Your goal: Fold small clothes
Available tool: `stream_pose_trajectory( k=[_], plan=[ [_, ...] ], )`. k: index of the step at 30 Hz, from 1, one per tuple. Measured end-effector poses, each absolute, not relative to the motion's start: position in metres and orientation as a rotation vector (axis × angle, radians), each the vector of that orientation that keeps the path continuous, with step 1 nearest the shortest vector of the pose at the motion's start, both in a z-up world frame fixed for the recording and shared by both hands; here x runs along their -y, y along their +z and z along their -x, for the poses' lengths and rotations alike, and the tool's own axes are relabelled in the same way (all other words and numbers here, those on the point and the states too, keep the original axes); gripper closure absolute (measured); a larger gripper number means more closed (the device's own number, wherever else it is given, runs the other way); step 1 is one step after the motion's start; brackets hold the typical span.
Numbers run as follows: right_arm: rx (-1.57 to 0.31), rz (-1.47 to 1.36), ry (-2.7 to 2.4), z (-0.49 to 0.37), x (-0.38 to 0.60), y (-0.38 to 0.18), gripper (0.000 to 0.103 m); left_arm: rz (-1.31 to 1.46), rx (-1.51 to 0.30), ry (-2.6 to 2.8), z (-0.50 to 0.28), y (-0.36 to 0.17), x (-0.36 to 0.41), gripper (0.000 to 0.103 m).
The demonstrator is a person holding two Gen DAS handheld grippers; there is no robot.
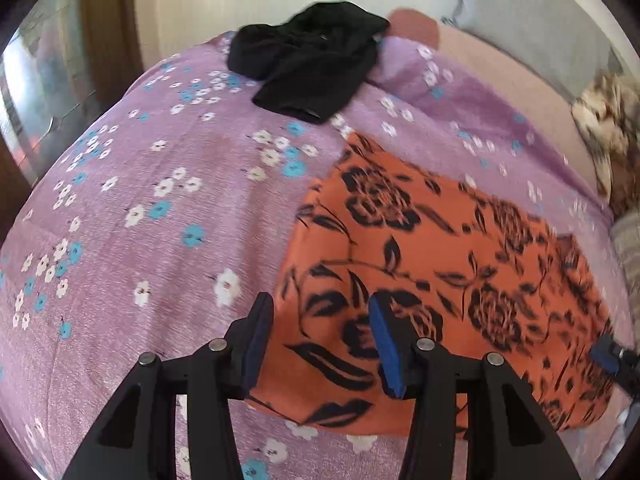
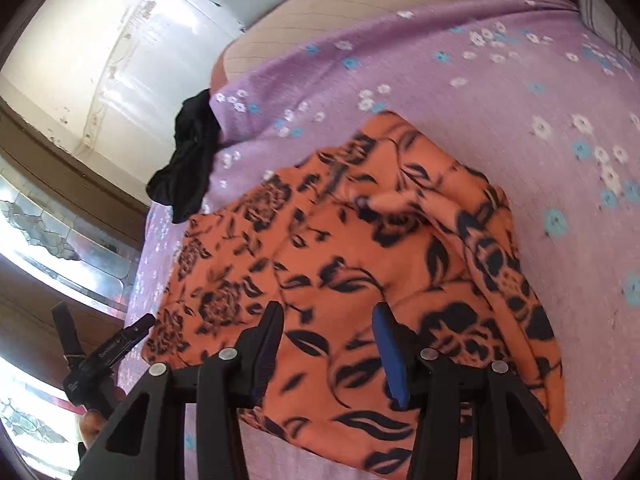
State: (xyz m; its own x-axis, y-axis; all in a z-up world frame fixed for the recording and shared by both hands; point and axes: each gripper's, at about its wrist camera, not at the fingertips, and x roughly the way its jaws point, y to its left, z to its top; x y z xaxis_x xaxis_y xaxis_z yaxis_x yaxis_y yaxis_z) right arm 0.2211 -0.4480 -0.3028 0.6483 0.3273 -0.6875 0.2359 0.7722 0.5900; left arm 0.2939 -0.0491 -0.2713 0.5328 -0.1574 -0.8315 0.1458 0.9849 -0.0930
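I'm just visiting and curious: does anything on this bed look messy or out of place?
Yes. The black garment lies crumpled at the far edge of the purple floral bedsheet, not folded. The orange floral cloth lies mostly flat, but one side is bunched into a ridge.

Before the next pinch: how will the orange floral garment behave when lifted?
Likely floppy: the orange floral garment lies flat on the bedsheet with soft creases, so it should drape and sag. Probably light, thin fabric. One pinch may let it unfold; both grippers, left and right, are open.
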Motion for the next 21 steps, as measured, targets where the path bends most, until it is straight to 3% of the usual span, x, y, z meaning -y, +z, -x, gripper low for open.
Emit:
stream_pose_trajectory(
  k=[3,5,8,12,18,21],
  plan=[
    [-0.896,-0.639,0.007,-0.247,0.445,-0.309,0.053,-0.127,-0.998,-0.14,-0.291,-0.288,0.063,0.045],
    [-0.88,-0.535,-0.069,-0.268,0.453,-0.31,0.054,-0.159,-1.021,-0.111,-0.295,-0.298,0.062,0.032],
    [-0.811,-0.486,-0.263,-0.279,0.491,-0.307,0.057,-0.118,-1.05,-0.096,-0.301,-0.301,0.049,0.02],
    [-0.693,-0.577,-0.53,-0.23,0.55,-0.296,0.056,-0.089,-1.077,-0.105,-0.306,-0.303,0.043,0.016],
    [-0.673,-0.781,-0.358,-0.158,0.552,-0.282,0.054,-0.052,-1.093,-0.084,-0.305,-0.295,0.038,0.016],
    [-0.658,-0.931,-0.197,-0.132,0.533,-0.279,0.04,0.035,-1.103,-0.085,-0.295,-0.286,0.023,0.017]
  ],
)
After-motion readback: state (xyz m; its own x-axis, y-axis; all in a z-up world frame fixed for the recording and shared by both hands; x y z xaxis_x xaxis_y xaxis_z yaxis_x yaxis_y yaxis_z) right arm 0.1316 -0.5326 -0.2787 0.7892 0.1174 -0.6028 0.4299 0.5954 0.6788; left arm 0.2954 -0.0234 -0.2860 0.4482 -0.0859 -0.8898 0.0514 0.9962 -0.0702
